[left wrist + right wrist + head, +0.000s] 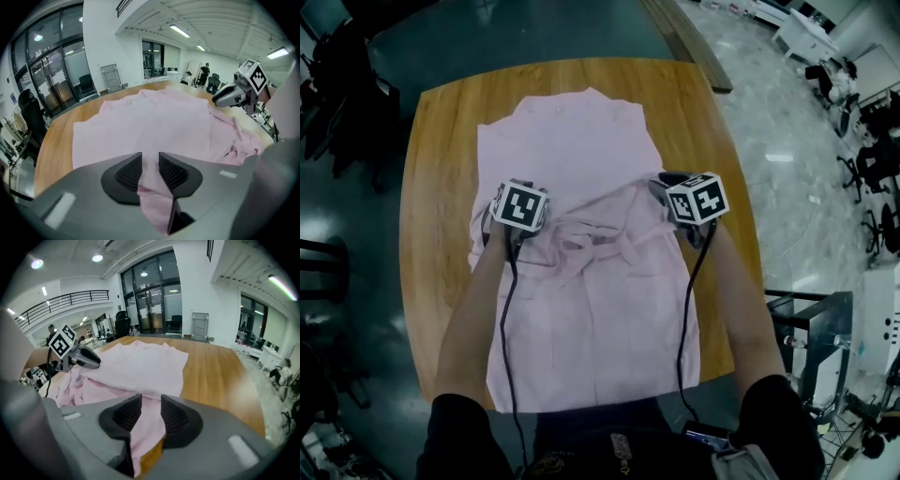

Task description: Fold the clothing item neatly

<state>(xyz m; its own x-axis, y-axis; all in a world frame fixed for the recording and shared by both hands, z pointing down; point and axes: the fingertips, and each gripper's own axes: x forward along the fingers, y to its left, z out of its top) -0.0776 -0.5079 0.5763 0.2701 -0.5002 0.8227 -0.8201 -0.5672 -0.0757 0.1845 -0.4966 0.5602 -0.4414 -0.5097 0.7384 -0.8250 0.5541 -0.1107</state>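
Wooden bench (441,187) right below, pink garment (581,131) spread on it, bunched midway. Left hand-held gripper (150,157) and right hand-held gripper (151,399) both sit parted, cloth loose between the jaws. Only the gripper views show the glass doors (150,301) behind.

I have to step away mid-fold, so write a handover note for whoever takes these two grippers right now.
Left gripper: jaws apart, the pink garment slack between them, not pinched.
Right gripper: the same.
The garment lies spread on the wooden table, collar end far, its middle crumpled between the grippers.
Done: at most a first gather toward the middle.
Left: smooth the bunch, then fold neatly.
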